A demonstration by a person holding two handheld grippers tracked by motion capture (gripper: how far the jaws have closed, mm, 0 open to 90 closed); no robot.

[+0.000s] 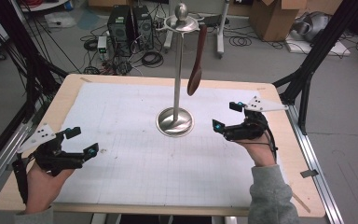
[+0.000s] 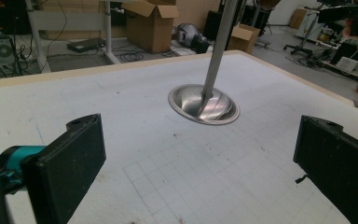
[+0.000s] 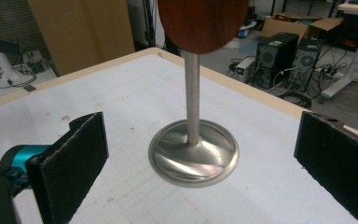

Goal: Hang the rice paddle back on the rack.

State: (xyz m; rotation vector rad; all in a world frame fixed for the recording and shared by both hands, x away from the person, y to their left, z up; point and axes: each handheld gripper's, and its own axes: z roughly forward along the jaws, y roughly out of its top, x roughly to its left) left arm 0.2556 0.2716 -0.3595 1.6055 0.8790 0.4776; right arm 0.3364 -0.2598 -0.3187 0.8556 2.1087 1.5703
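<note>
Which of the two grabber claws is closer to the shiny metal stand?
The right gripper is closer: it sits just beside the stand's round base, while the left gripper waits far off near the table's left edge.

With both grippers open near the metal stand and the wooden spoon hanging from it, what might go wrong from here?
1. The wooden spoon hangs freely from the top ring; a touch from the right hand-held gripper may set it swinging, so the jaws could miss it.
2. The stand is tall on a small round base; a sideways pull might tip it.
3. The left hand-held gripper is far from the base, so it cannot steady it quickly.
</note>
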